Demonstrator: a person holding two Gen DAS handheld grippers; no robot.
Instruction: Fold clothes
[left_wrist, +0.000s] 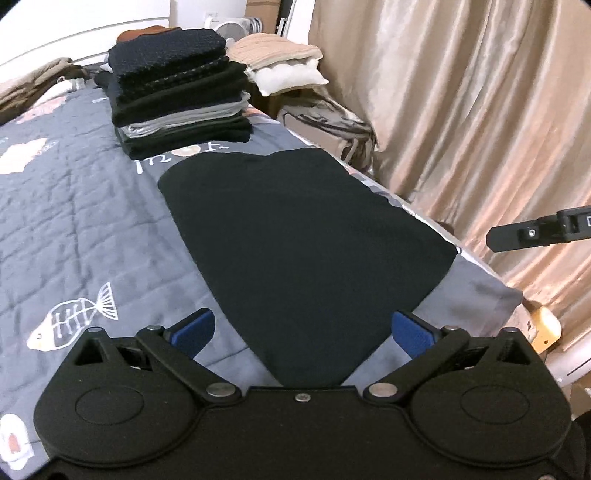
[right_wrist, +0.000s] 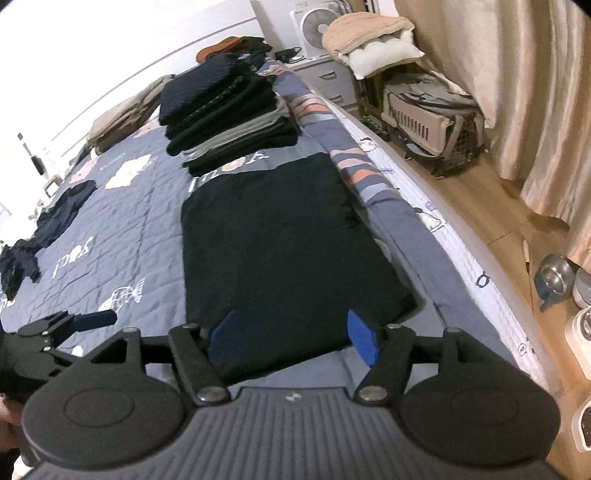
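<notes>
The flat black folded cloth (left_wrist: 295, 243) lies on the bed, on the grey-blue quilt with white fish drawings (left_wrist: 74, 229). It sits close to the bed's edge, at about 3 o'clock on the bed in your right wrist view, and it looks smooth and spread out.

Your left tool (left_wrist: 303, 328) is above the near end of the black cloth. Its two blue pads (left_wrist: 195, 328) are wide apart and hold nothing. The cloth's near corner shows between them.

Your right tool (right_wrist: 291, 336) is also above the near edge of the same cloth (right_wrist: 280, 243). Its blue pads (right_wrist: 364, 341) are wide apart too, with nothing held. In this view your left tool (right_wrist: 79, 321) shows at 9 o'clock, over the quilt beside the cloth. In the left wrist view your right tool (left_wrist: 532, 232) pokes in at 3 o'clock, in front of the curtain.

Past the cloth, at 12 o'clock, stands a tall pile of folded dark and grey clothes (left_wrist: 177, 96). It is just beyond the cloth and not touching it.

A loose heap of dark blue clothes (right_wrist: 44, 229) lies far off at 9 o'clock on the quilt.

Shiny tan curtains (left_wrist: 461, 110) hang beside the bed at 2 o'clock. A beige blanket and white pillow (right_wrist: 373, 44) rest at 1 o'clock.
</notes>
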